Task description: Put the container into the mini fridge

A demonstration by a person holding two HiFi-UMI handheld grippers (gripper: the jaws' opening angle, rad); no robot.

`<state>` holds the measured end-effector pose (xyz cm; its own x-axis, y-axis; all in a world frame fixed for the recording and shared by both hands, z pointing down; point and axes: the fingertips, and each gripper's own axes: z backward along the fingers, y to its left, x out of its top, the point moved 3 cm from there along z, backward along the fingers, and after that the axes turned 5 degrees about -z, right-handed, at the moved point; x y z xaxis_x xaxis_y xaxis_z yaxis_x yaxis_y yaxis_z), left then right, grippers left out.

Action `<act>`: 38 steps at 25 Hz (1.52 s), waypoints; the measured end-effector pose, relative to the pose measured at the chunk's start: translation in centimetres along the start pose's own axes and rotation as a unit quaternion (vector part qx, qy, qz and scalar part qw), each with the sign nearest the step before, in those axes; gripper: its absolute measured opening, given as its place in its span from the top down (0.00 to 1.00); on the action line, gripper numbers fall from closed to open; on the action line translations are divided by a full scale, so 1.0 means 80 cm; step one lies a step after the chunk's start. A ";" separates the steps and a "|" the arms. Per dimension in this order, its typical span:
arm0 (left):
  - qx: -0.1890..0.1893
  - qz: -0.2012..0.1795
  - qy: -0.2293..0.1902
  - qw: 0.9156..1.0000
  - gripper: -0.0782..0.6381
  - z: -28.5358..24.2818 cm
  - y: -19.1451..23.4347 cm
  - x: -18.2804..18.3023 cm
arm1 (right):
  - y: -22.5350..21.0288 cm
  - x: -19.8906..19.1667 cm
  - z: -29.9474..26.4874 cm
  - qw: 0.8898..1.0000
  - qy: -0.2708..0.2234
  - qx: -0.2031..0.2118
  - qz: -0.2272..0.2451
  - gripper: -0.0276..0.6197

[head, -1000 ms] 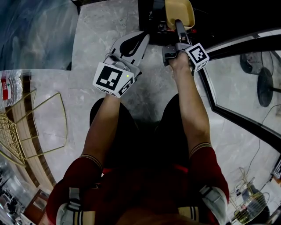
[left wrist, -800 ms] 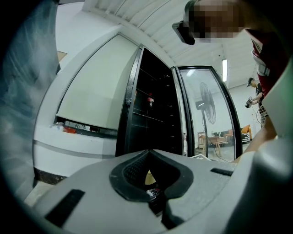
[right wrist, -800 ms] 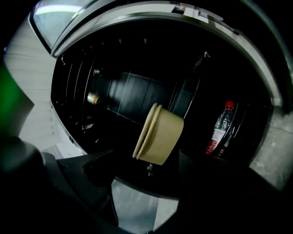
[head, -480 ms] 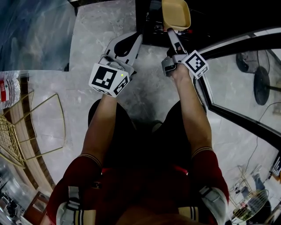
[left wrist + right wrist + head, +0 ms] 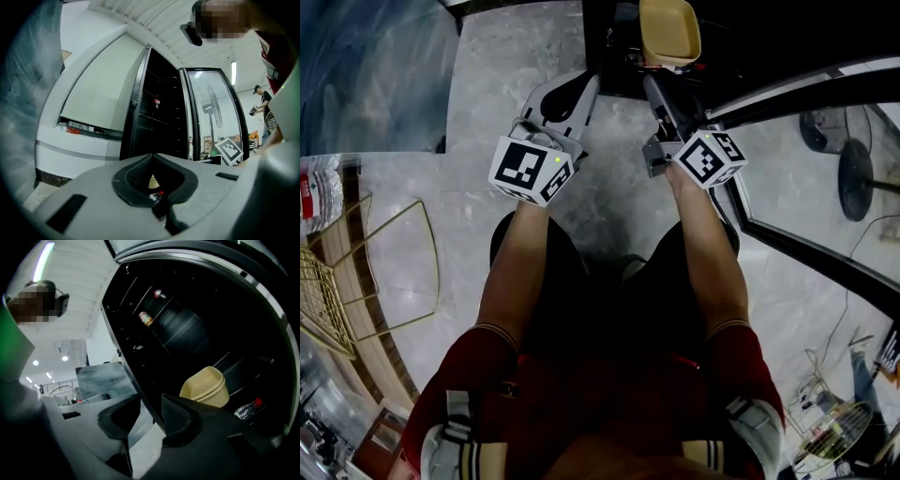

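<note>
Looking along my right claw [image 5: 151,401], I see its jaws apart and empty, and the yellow container [image 5: 205,386] sits just ahead, a bit to the right, inside the mini fridge [image 5: 187,333], nearer to it than to my left claw [image 5: 152,158], which is squeezed together.

Pale yellow container [image 5: 669,30], black fridge interior [image 5: 197,329], seemingly grey marbled floor [image 5: 506,80].

The right tool [image 5: 151,404] has its jaws apart with nothing between them. Beyond its right jaw, a pale yellow plastic container [image 5: 206,386] sits inside the black mini fridge [image 5: 201,333]. A red-capped clear bottle [image 5: 247,408] lies beside the container.
</note>
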<state>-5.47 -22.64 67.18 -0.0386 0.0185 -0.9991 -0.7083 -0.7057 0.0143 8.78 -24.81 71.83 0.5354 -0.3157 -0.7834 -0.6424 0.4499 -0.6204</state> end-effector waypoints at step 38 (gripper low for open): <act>-0.028 -0.059 0.013 0.998 0.88 0.014 -0.048 0.200 | 0.232 0.150 0.018 0.955 0.042 0.080 0.282 0.96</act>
<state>-4.14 -18.84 51.21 0.0614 0.0869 -0.9943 -0.6662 -0.7382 -0.1057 4.09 -19.06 50.97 0.0782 -0.0483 -0.9958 -0.7196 0.6885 -0.0899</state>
